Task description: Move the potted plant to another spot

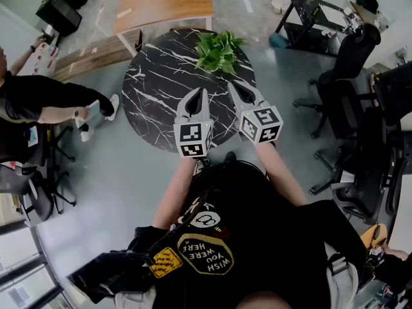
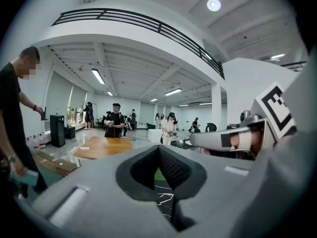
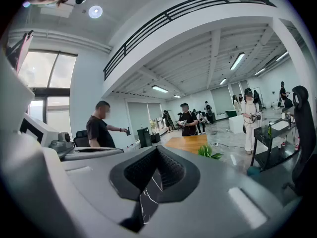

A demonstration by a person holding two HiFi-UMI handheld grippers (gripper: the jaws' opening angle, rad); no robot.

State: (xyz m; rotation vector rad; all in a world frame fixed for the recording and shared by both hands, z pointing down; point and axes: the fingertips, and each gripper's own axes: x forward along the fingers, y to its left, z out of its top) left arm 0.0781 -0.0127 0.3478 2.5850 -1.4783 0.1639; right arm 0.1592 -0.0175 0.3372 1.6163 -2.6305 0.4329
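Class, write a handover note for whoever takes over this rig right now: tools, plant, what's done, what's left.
Left tool: shut, empty, over the table's near side.
Right tool: shut, empty, beside it.
Potted plant: at the far edge of the round black marble table, untouched.
Done: nothing yet.
Left: open a tool, grasp the plant, set it on another spot.

Round black marble table (image 1: 151,102), wooden table (image 1: 164,2) behind, black office chairs (image 1: 351,56) right

Green plant (image 1: 219,51) on a black counter (image 1: 151,92) veined white; the grey left tool (image 1: 198,95) and right tool (image 1: 237,87) bear black-and-white squares.
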